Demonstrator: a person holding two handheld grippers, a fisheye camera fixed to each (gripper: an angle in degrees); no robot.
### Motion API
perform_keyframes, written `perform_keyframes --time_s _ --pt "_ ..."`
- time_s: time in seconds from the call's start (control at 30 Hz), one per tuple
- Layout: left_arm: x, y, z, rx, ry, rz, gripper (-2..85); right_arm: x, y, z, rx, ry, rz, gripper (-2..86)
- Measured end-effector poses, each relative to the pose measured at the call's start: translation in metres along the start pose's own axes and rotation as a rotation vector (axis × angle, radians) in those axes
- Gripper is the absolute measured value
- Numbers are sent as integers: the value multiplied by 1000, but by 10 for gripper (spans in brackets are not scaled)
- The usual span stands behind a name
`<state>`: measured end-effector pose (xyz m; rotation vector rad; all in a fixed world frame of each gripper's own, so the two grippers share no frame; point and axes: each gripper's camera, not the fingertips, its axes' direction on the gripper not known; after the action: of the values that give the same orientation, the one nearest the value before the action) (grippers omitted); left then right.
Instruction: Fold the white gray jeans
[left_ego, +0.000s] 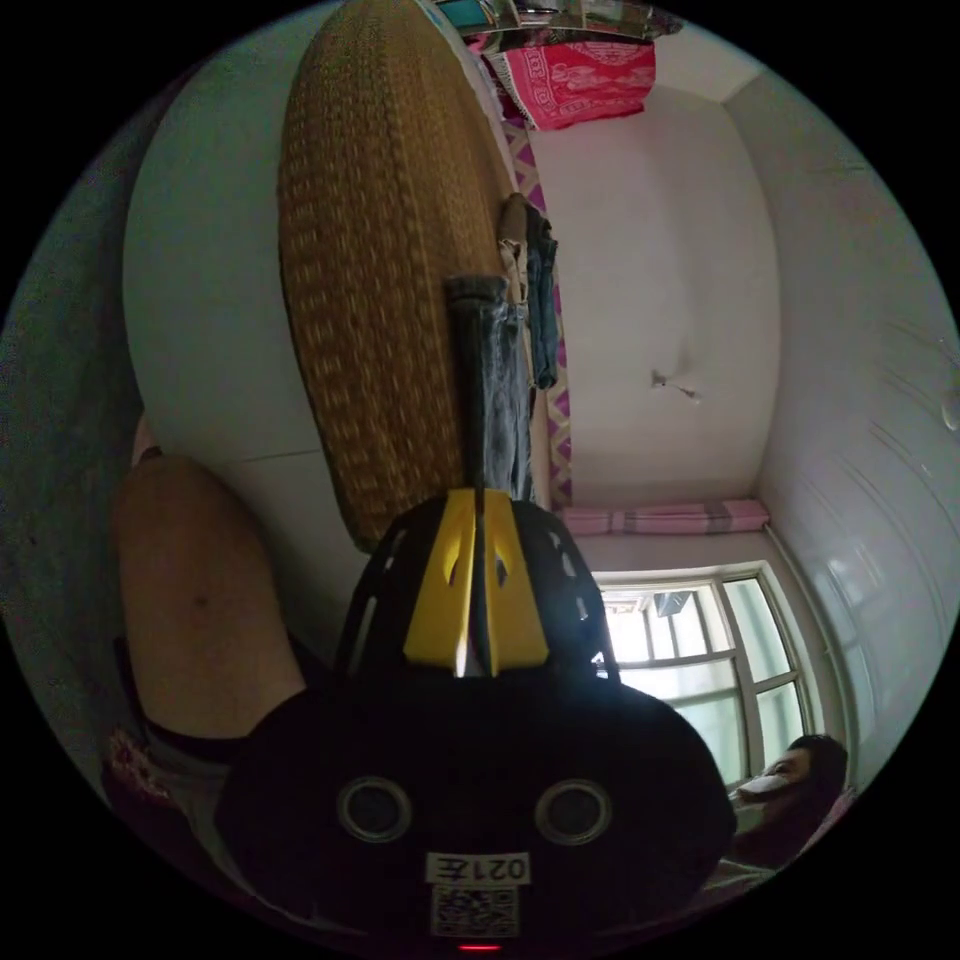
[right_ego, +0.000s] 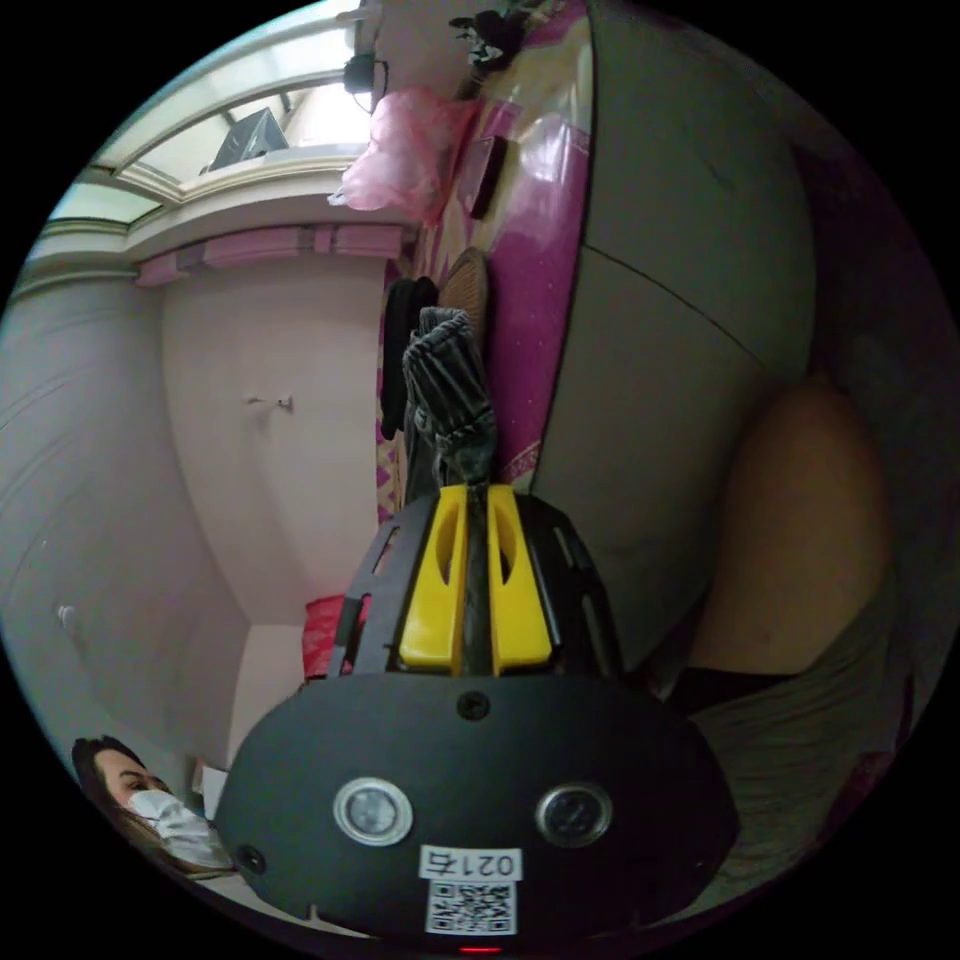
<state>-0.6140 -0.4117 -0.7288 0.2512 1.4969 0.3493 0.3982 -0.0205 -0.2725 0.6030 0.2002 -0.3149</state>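
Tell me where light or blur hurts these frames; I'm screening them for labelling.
Left gripper view: the window is blown out, leaving the left hand-held gripper body dark; the woven mat looks motion-smeared. Right gripper view: dim, with a bright window; jeans stay readable. Fisheye bends walls in both.

grey-white faded jeans (left_ego: 497, 380); yellow-brown woven mat (left_ego: 385, 250); red patterned cloth (left_ego: 580, 80)

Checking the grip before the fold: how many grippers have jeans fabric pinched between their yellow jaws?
2: the left gripper clamps faded grey jeans; the right gripper clamps a bunched part.
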Motion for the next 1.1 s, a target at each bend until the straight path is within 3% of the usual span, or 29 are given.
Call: perform_keyframes --time_s 0.23,0.53,0.7,0.9,1.0,1.1 --pt "24 4 22 -29 -102 90 -9 -10 8 8 -39 29 -60 13" --pt "151 -15 74 -120 -113 386 -10 -118 -5 46 -178 -111 -256 5" --pt "199 -78 191 -248 -228 423 -10 -178 -52 168 -293 -63 -279 29" --pt "170 -139 364 -385 -381 396 -8 -154 -79 328 -292 190 -242 58" --pt "152 -143 405 -456 -518 440 -9 -115 -70 365 -344 167 -226 67" --pt "158 -133 400 -404 -545 583 -10 -110 -36 351 -339 88 -312 85"
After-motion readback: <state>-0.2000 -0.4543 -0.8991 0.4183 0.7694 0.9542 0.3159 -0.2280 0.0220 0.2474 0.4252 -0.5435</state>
